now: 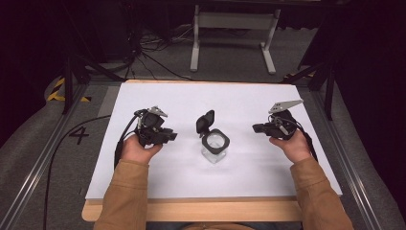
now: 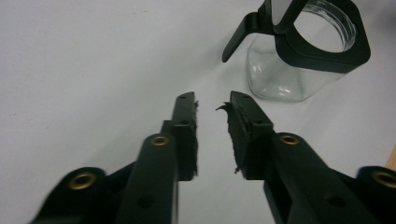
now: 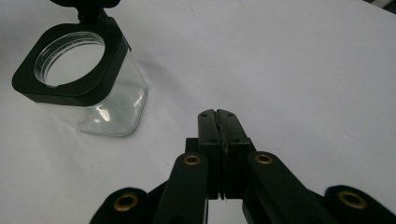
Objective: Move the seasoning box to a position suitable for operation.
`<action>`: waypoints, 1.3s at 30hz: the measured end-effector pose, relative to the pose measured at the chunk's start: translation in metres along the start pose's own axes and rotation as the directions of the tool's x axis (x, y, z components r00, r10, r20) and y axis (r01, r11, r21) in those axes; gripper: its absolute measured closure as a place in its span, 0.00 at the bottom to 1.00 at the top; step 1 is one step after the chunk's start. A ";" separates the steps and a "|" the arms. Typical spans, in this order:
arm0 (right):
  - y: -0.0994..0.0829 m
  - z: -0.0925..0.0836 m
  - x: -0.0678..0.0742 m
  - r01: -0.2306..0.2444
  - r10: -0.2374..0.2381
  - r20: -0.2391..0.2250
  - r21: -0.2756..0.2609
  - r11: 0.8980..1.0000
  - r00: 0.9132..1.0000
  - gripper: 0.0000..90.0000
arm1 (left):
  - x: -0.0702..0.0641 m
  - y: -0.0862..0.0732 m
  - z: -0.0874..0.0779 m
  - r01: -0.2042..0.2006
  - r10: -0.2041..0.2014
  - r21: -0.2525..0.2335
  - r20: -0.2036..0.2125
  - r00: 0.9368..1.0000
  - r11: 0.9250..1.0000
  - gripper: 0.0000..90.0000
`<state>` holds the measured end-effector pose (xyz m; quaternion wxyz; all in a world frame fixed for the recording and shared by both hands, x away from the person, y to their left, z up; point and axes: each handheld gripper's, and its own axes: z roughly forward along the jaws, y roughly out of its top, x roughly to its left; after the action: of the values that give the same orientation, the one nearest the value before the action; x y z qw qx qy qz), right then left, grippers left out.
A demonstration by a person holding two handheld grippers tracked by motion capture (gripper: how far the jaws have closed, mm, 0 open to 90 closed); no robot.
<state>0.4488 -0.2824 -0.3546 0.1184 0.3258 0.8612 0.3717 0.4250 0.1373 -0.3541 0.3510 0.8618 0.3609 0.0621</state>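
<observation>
The left gripper [image 2: 212, 109] sits at the lower middle of its own view, its two black jaws standing apart with a clear strip of white surface between them and nothing held. The pads [image 2: 236, 135] on their inner faces look frayed at the edges. In the high view the left gripper [image 1: 155, 132] lies left of centre, pointing toward the middle of the frame, held in the person's left hand [image 1: 139, 148], with a cable trailing off to the lower left.

The right gripper [image 3: 217, 114] rises from the bottom of its own view with its jaws pressed together, pad against pad, and nothing between them. In the high view the right gripper [image 1: 261, 128] is right of centre, pointing toward the middle, held in the right hand [image 1: 294, 146], and a grey three-cornered plate sits on top of it.

Between the two grippers, at the centre of the high view, stands a clear glass jar [image 1: 214, 146] with a black square collar round its mouth. Its black lid [image 1: 206, 122] is flipped open and stands up behind the mouth on a hinge. Neither gripper touches the jar. In the left gripper view the jar [image 2: 285, 81] is in the upper right, beyond the jaw tips; in the right gripper view the jar [image 3: 109, 112] is in the upper left, well apart from the closed jaws.

Everything rests on a white board [image 1: 191, 172] laid over a wooden table [image 1: 191, 211], whose edge shows along the bottom of the high view.
</observation>
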 end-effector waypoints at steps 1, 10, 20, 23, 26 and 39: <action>0.000 0.000 0.000 0.000 0.000 0.000 0.000 1.000 1.000 0.99 | 0.000 0.000 0.000 0.000 0.000 0.000 0.000 1.000 1.000 0.86; 0.000 -0.004 0.000 -0.006 0.006 -0.011 -0.009 1.000 1.000 0.99 | -0.006 0.002 -0.006 -0.017 0.018 -0.014 0.066 0.998 1.000 0.99; 0.003 0.001 0.009 0.018 -0.019 -0.037 -0.022 1.000 0.999 0.99 | -0.017 0.006 0.007 -0.027 0.027 -0.005 0.124 0.992 1.000 1.00; 0.004 0.006 0.013 0.029 -0.030 -0.058 -0.021 0.999 0.998 0.99 | -0.022 0.008 0.013 -0.044 0.043 0.003 0.138 0.990 0.999 1.00; 0.004 0.009 0.016 0.036 -0.036 -0.063 -0.015 0.999 0.997 0.99 | -0.025 0.008 0.019 -0.044 0.042 0.007 0.153 0.987 0.999 1.00; 0.002 0.020 0.023 0.052 -0.052 -0.094 -0.011 0.999 0.994 0.99 | -0.027 0.011 0.019 0.015 -0.002 -0.192 0.065 0.998 0.981 0.99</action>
<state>0.4411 -0.2552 -0.3661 0.0888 0.2848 0.8724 0.3873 0.4188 0.1034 -0.3570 0.4446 0.8238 0.3452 0.0672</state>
